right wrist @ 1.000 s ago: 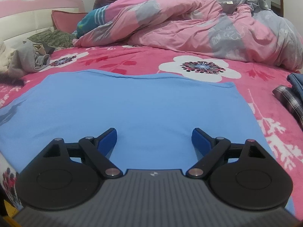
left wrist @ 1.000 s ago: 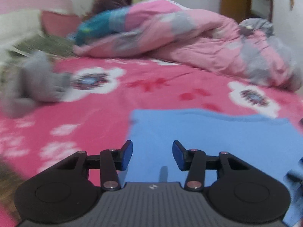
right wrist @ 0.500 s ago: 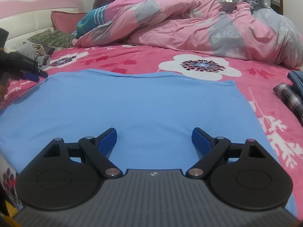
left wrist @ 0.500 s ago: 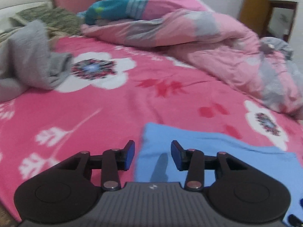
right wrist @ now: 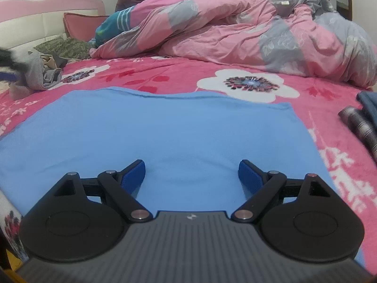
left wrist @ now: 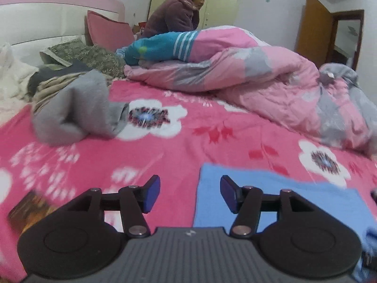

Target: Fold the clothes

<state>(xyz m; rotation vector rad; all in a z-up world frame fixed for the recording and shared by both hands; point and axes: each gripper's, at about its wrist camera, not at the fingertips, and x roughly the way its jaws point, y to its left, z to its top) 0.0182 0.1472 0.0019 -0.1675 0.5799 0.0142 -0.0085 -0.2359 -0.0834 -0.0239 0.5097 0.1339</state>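
A light blue garment (right wrist: 165, 129) lies flat on the pink flowered bedspread (right wrist: 183, 75). My right gripper (right wrist: 191, 176) is open just above its near part, nothing between the blue pads. In the left wrist view only the garment's left corner (left wrist: 271, 188) shows at the lower right. My left gripper (left wrist: 190, 194) is open over that left edge, holding nothing. A grey garment (left wrist: 73, 113) lies crumpled at the left on a pile of clothes, also seen in the right wrist view as a grey heap (right wrist: 37, 73).
A bunched pink and grey quilt (right wrist: 235, 30) fills the far side of the bed. A person (left wrist: 179, 11) sits behind it near the pillows (left wrist: 106, 30). Dark checked folded clothes (right wrist: 362, 125) lie at the right edge. A headboard (left wrist: 42, 23) stands at the left.
My left gripper has swung left and tilted up, so the blue garment slid to the lower right of its view, and its jaws have widened. The right gripper has stayed put.
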